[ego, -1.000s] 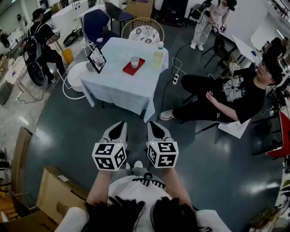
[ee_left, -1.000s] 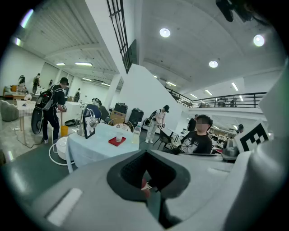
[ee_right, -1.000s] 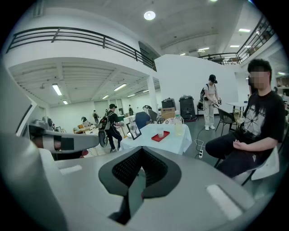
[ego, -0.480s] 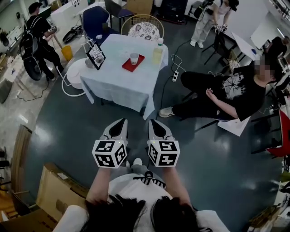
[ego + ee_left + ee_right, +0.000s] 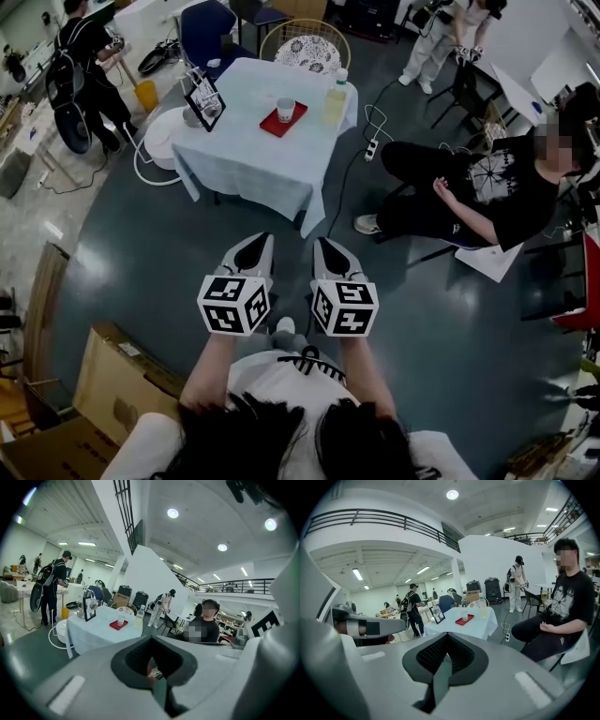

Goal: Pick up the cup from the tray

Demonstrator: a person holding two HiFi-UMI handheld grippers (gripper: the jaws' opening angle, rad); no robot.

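Note:
A small white cup [image 5: 286, 107] stands on a red tray [image 5: 283, 121] on a table with a pale cloth [image 5: 253, 159], far ahead of me across the floor. Both gripper views show the cup [image 5: 121, 619] [image 5: 464, 617] small and distant on the tray [image 5: 118, 625] [image 5: 466, 620]. My left gripper [image 5: 256, 246] and right gripper [image 5: 328, 249] are held side by side over the dark floor, well short of the table. Each has its jaws together with nothing between them, in the left gripper view [image 5: 152, 674] and the right gripper view [image 5: 442, 667].
A yellow bottle [image 5: 336, 99] and a framed picture [image 5: 203, 101] also stand on the table, with a round-backed chair [image 5: 302, 52] behind it. A person in black [image 5: 487, 192] sits at the right. A cable and power strip [image 5: 372, 148] lie on the floor. Cardboard boxes [image 5: 108, 394] are at lower left.
The head view has shifted a little, so the table sits slightly higher and further right. The person with the backpack at the far left has moved. Both grippers stay side by side, shut.

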